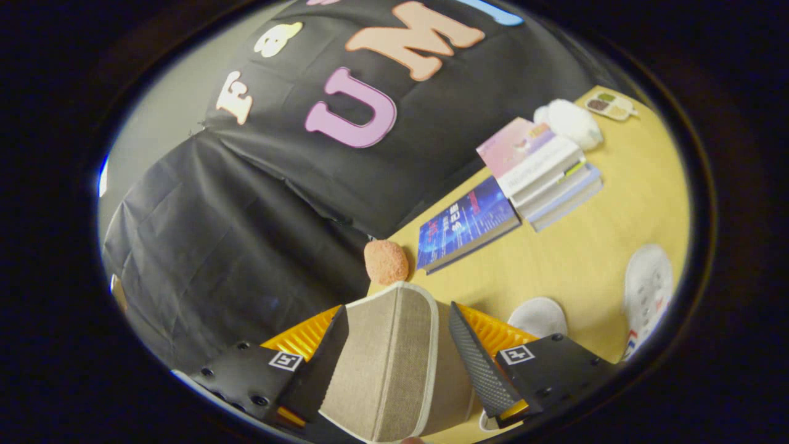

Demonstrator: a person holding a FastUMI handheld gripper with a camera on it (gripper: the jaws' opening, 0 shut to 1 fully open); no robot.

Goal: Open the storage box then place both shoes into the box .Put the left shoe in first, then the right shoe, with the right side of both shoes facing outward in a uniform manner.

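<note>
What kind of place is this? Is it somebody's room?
Probably a practice booth set up like a room, not a real home. Black cloth hangs behind a wooden table holding books and white shoes. The hand-held gripper has a beige fabric lid between its fingers.

you can count two white shoes (647,290) (537,316), one cloth storage box (394,357) between the fingers of your one tongs (394,364), four books (542,172), one orange fuzzy ball (386,261), one white fluffy thing (570,122) and one little tray (610,105).
</note>
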